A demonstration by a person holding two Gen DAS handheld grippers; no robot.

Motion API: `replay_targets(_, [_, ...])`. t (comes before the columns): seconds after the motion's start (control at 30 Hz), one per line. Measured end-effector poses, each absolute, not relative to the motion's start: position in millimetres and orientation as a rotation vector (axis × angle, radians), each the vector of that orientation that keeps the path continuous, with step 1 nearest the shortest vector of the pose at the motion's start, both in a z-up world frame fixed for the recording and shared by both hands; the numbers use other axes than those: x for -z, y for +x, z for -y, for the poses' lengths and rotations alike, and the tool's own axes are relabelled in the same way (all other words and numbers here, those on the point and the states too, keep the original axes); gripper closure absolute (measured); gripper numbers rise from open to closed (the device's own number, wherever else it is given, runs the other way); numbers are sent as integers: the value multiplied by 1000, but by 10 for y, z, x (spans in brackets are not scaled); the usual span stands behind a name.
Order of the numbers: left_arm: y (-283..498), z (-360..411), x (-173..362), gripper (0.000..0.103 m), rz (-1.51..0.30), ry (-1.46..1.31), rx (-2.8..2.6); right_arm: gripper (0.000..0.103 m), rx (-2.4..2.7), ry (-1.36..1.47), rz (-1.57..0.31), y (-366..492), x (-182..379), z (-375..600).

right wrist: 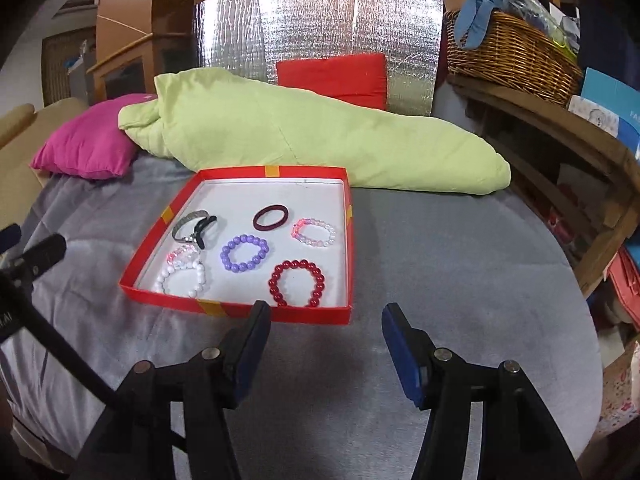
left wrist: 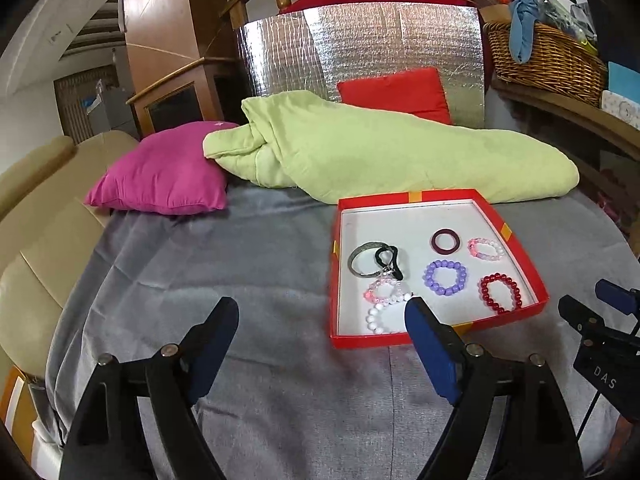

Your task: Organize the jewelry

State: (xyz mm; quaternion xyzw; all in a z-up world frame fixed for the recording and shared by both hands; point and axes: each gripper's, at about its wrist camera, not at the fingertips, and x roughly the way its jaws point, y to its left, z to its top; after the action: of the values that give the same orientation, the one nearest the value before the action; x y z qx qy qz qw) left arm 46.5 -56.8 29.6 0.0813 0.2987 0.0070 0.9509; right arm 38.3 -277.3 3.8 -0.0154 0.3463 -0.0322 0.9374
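The left gripper [left wrist: 322,322] hangs over the grey cloth [left wrist: 240,280] with its jaws spread wide and nothing between them; its right finger [left wrist: 430,344] overlaps the near edge of the red tray [left wrist: 516,236] in the left wrist view. The right gripper [right wrist: 325,328] also stands open and empty, just near of the tray's near wall, with its left finger [right wrist: 248,344] crossing that wall in the right wrist view.

The tray lies flat on the cloth and holds all the jewelry. Along its right side sit the dark red bead bracelet [right wrist: 297,283] nearest, then the purple bead bracelet [right wrist: 244,253], a pink and clear bead bracelet [right wrist: 314,233] and, farthest, a maroon ring band [right wrist: 271,218]. On the left side a white bead bracelet [right wrist: 182,278] lies nearest, touching a pink bead bracelet [right wrist: 182,256], with a silver bangle [right wrist: 188,224] and a black band [right wrist: 206,230] overlapping beyond them.

Far of the tray lies a light green blanket [left wrist: 360,148], with a magenta pillow [left wrist: 160,172] to its left and a red cushion [left wrist: 394,92] against a silver foil panel [left wrist: 360,48]. A wicker basket [left wrist: 548,56] stands at far right.
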Motion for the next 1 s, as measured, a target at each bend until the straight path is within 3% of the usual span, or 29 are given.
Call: replay_targets(1.0, [546, 431, -231, 17, -614, 163, -42, 41, 30, -23, -744, 513, 61, 2571])
